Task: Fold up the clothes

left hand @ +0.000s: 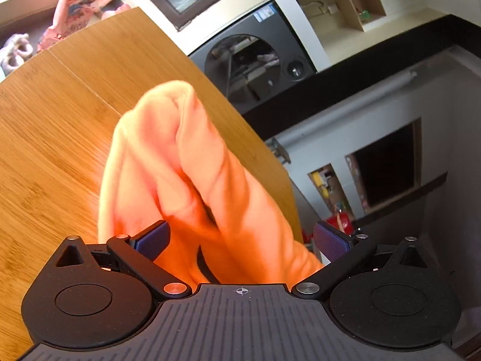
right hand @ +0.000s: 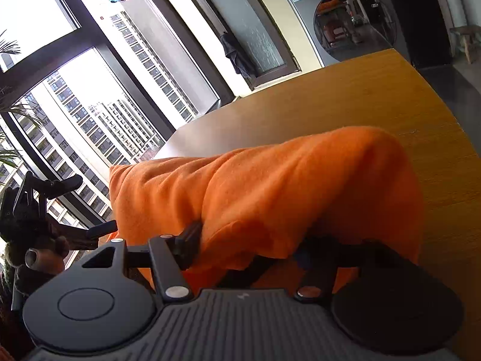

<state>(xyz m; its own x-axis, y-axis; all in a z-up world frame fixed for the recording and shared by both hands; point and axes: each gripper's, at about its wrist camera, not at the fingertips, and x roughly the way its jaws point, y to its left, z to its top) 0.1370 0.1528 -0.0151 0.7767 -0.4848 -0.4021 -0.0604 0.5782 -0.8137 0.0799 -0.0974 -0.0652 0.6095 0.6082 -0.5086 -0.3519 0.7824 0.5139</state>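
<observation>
An orange garment [left hand: 192, 180] is bunched in thick folds over the wooden surface [left hand: 60, 138], and both grippers are at it. In the left wrist view the left gripper [left hand: 243, 237] stands with its two blue pads [left hand: 153, 240] wide apart; the orange cloth runs up between them toward the far edge of the surface, but neither pad presses on it, so this gripper is open. In the right wrist view the same garment [right hand: 285, 186] drapes over the front of the right gripper [right hand: 246, 249], covering one finger almost wholly; the other finger [right hand: 189, 246] lies against the cloth's edge. Whether the right gripper pinches the fabric or merely sits under it cannot be told. Beyond the garment, past the far edge of the surface, stands a grey washing machine [right hand: 354, 21] with a round door. A pink printed cloth [left hand: 81, 9] lies beyond the surface's far corner, well apart from the orange garment.
</observation>
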